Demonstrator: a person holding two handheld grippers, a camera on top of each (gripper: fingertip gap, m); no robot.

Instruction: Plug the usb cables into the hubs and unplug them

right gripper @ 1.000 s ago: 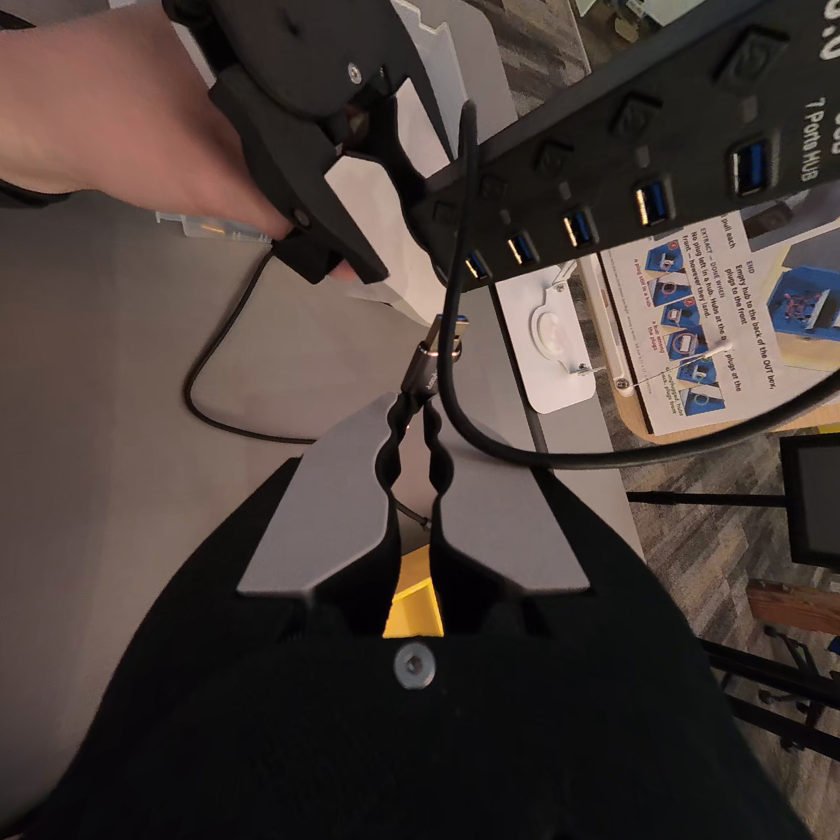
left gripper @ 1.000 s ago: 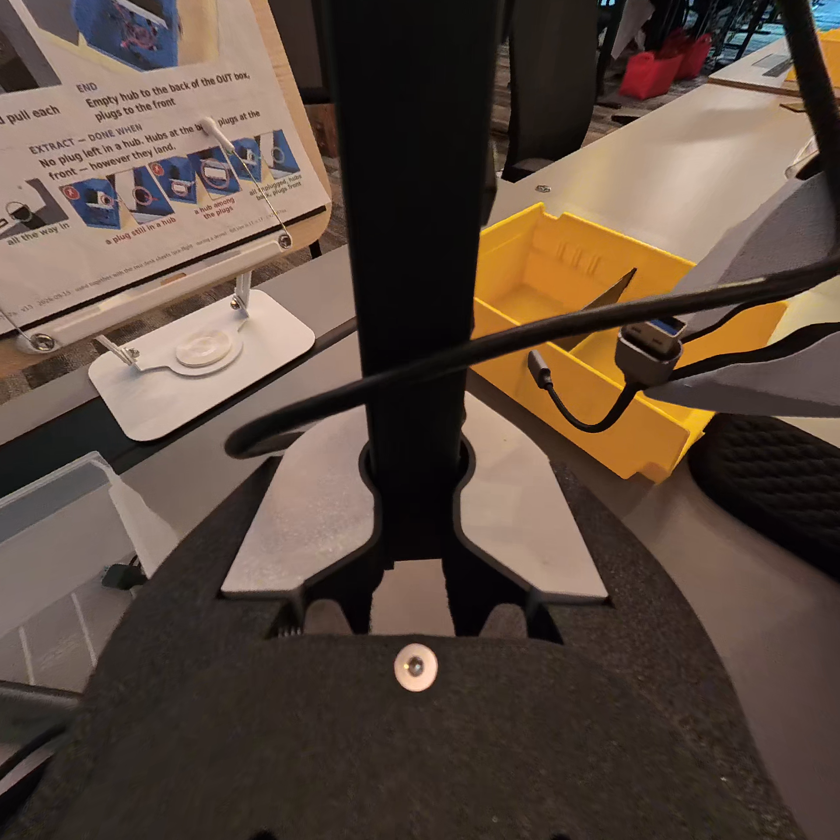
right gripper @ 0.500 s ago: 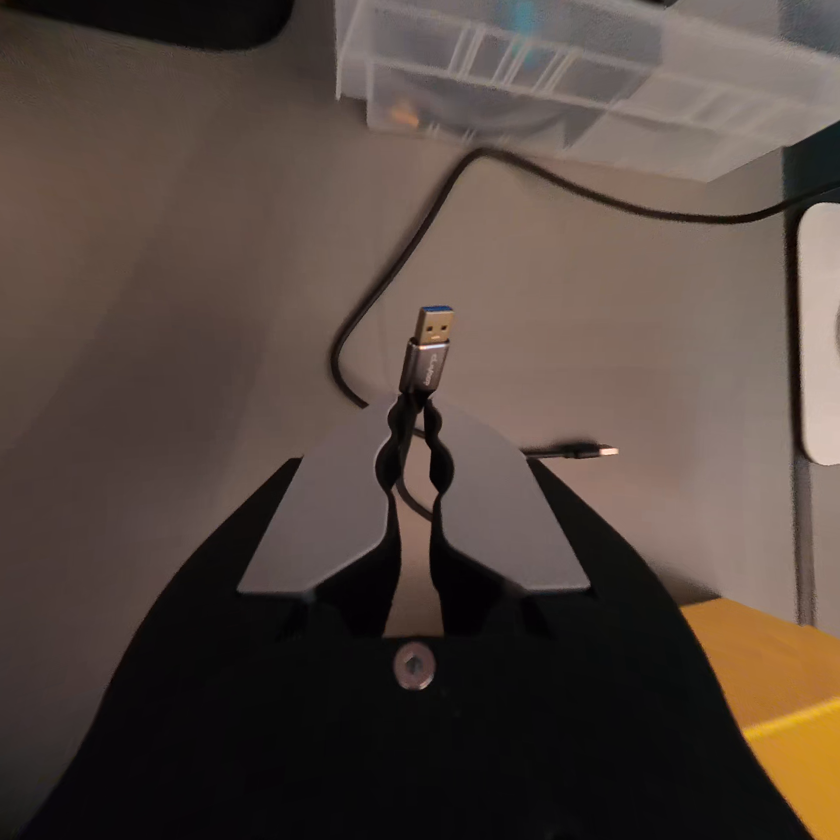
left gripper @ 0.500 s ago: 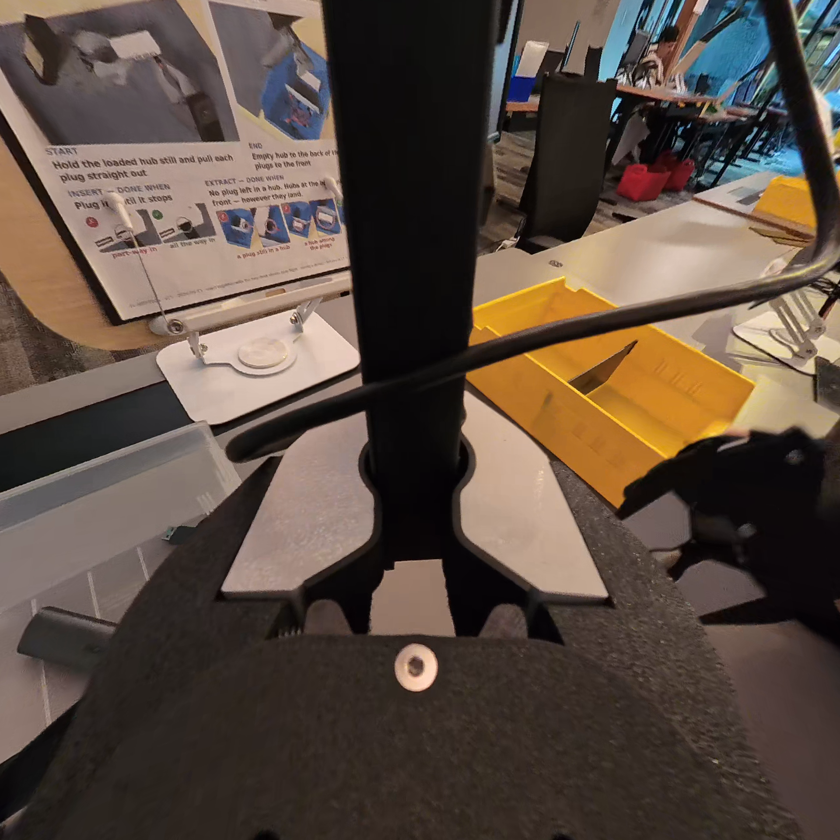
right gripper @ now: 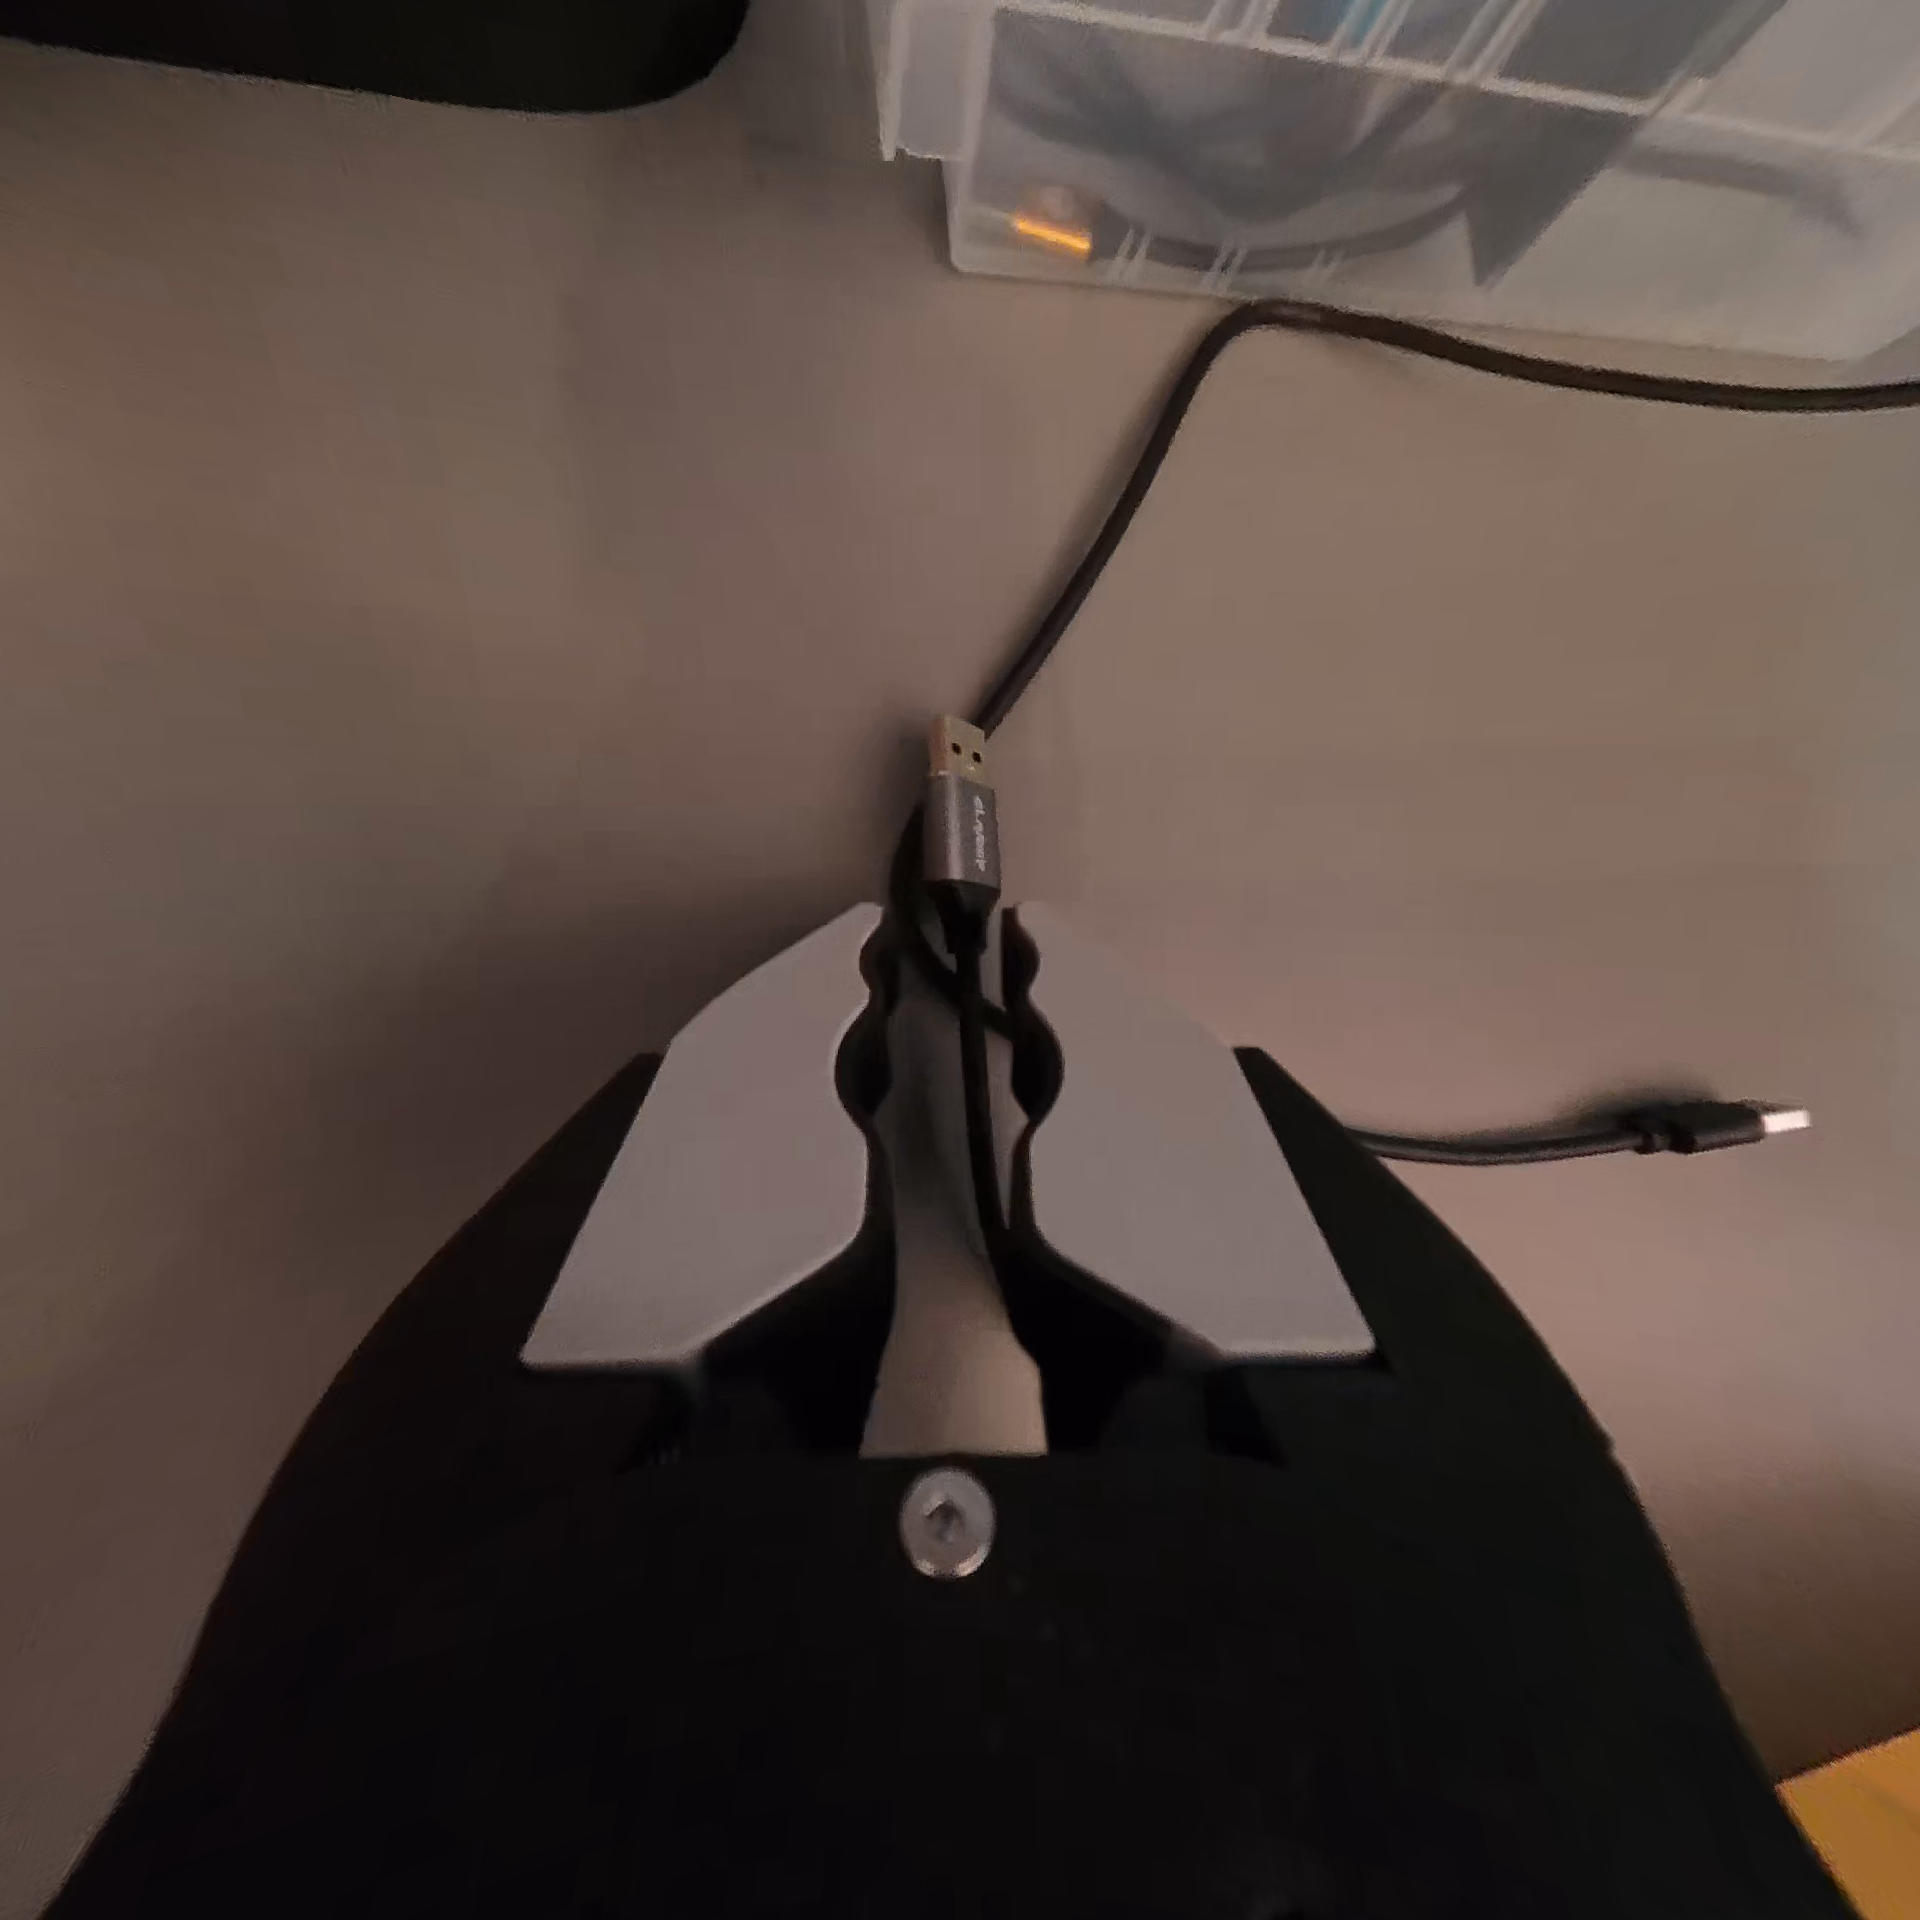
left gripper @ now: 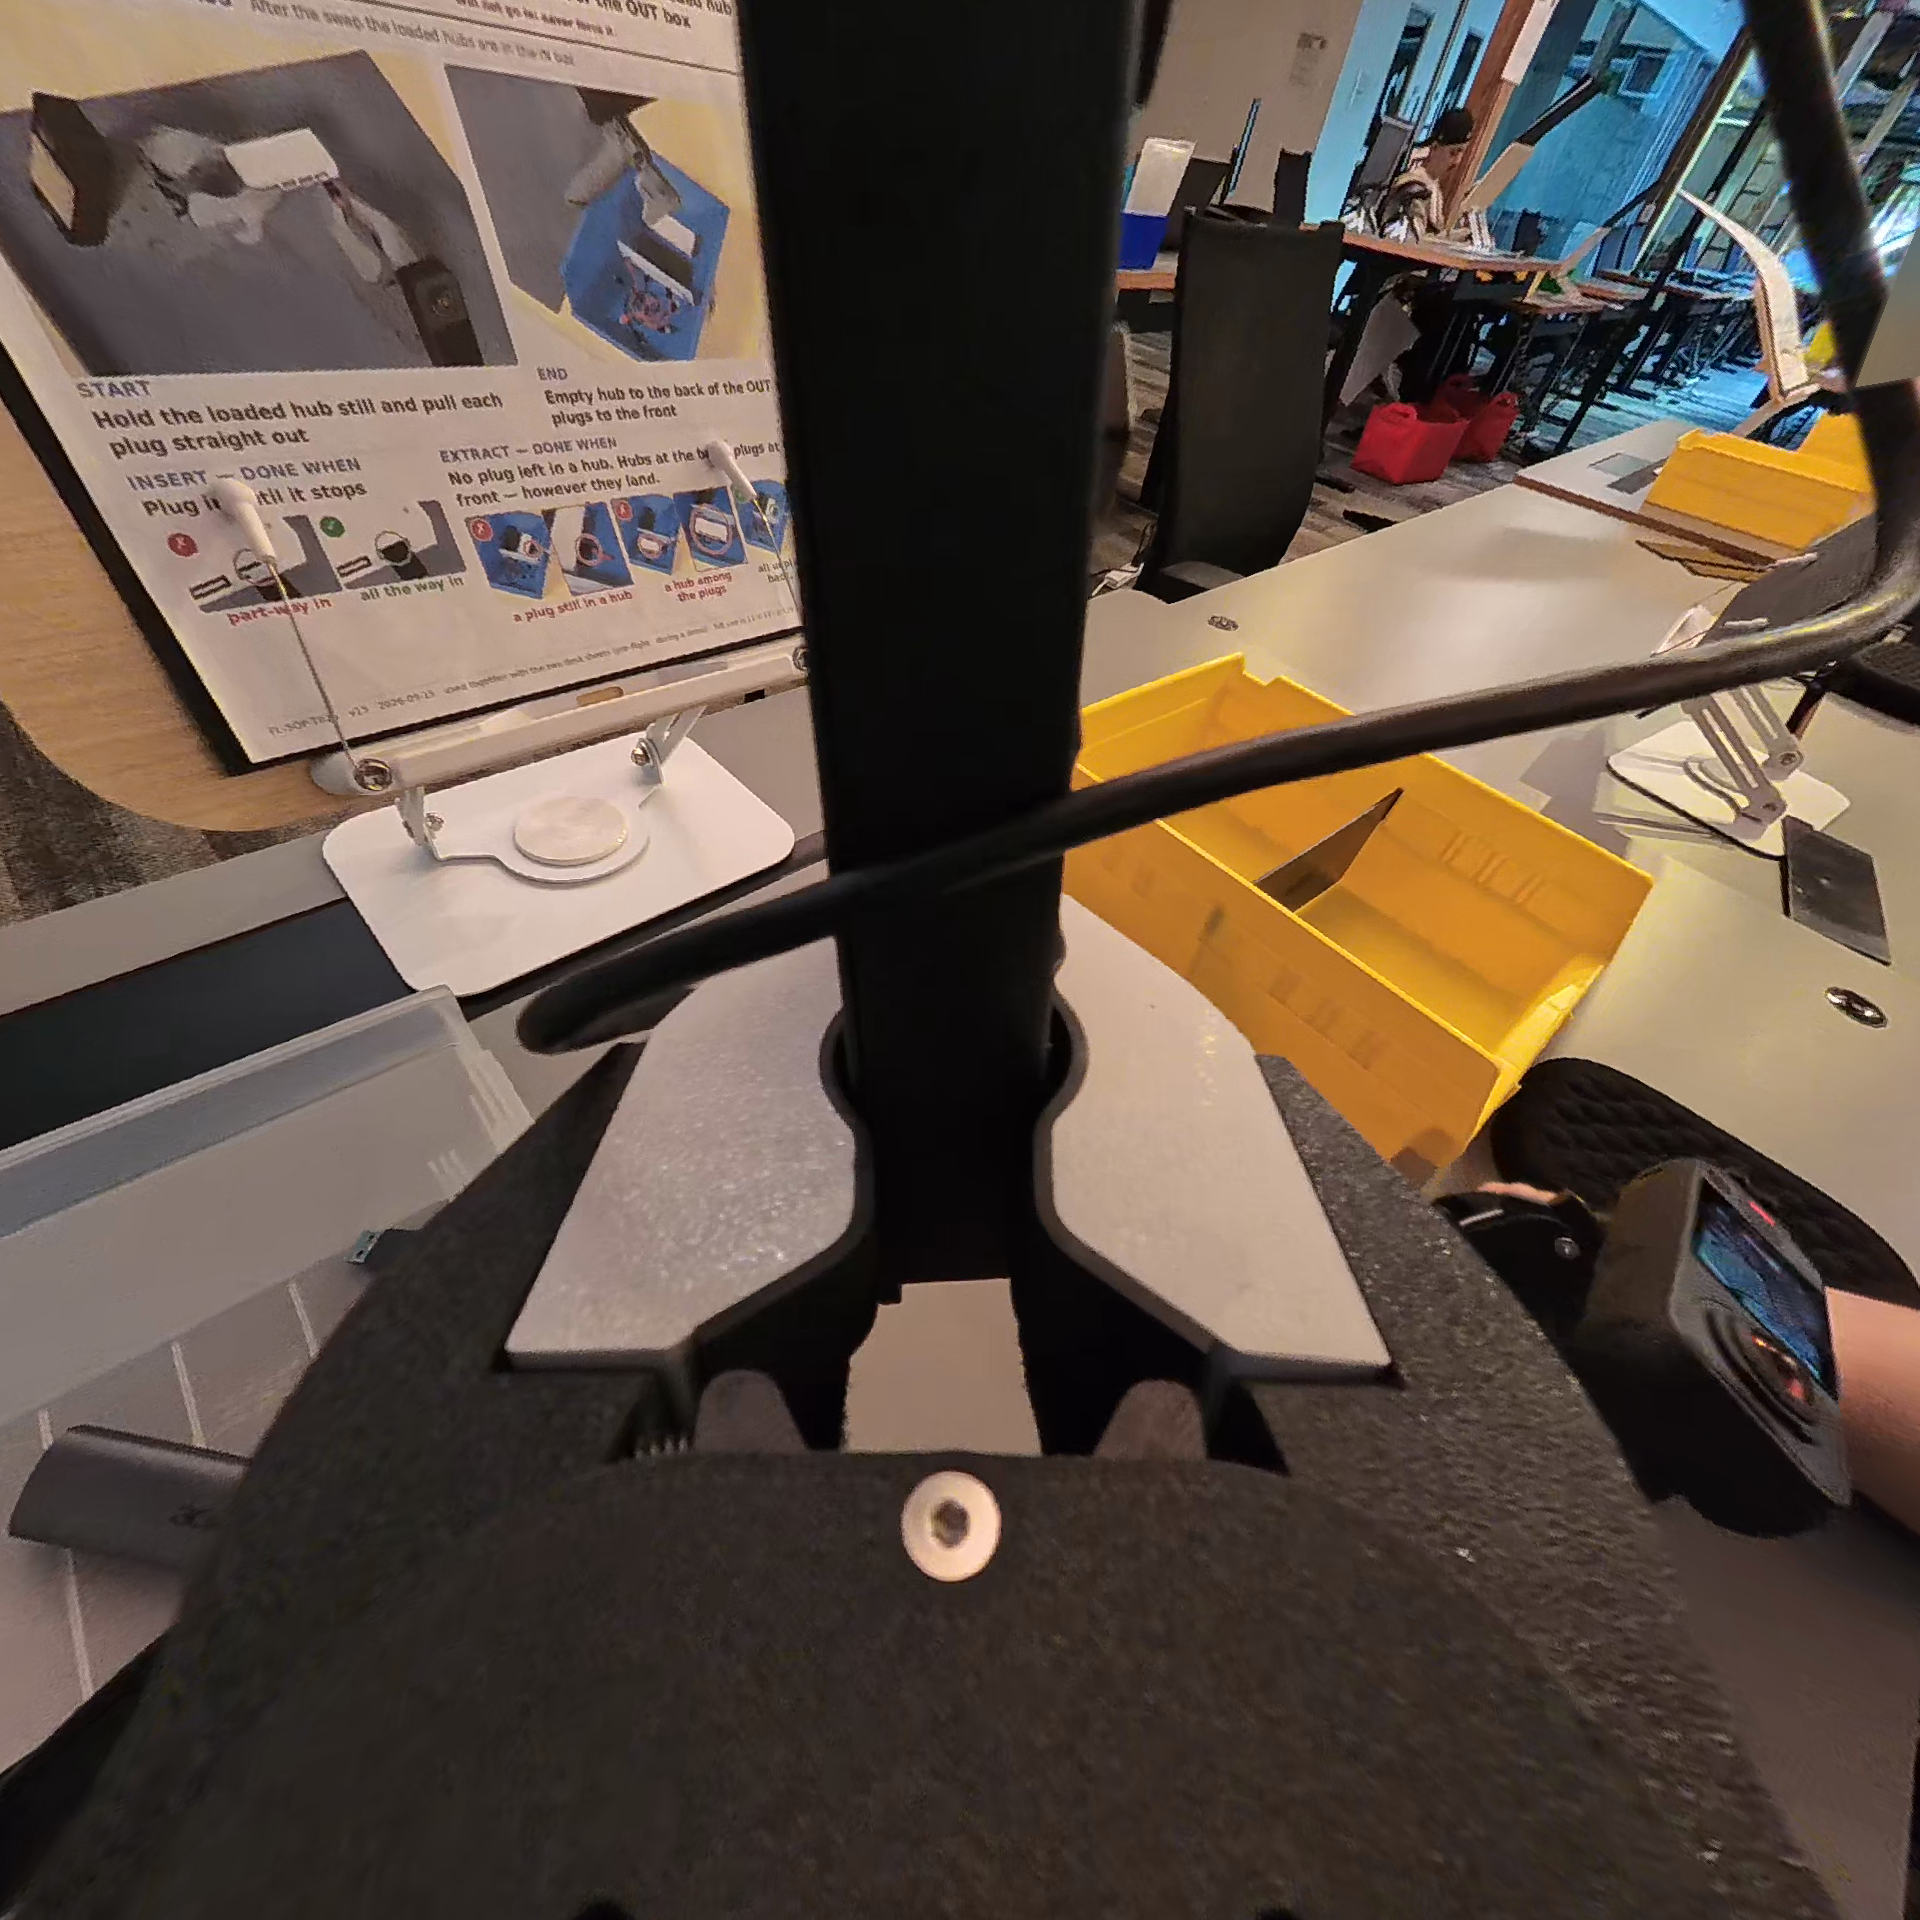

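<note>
Left wrist view: your left tongs point(left gripper: 951, 1049) are clamped on the long black USB hub bar point(left gripper: 935, 416), which stands upright between them. The hub's thick black lead point(left gripper: 1299, 769) sags across the bar over the yellow plastic bin point(left gripper: 1351, 914) on the grey bench point(left gripper: 1455, 582). If you swing the hub, that lead could snag the bin's edge.

Right wrist view: your right tongs point(right gripper: 948, 914) stand slightly parted, and the grey-sleeved USB plug point(right gripper: 961, 810) with its thin cable point(right gripper: 971, 1060) lies loosely in the gap, seemingly not pinched. It may drop or twist off-axis. The far connector point(right gripper: 1714, 1127) lies on the bench; a tug there could drag the plug out.
</note>
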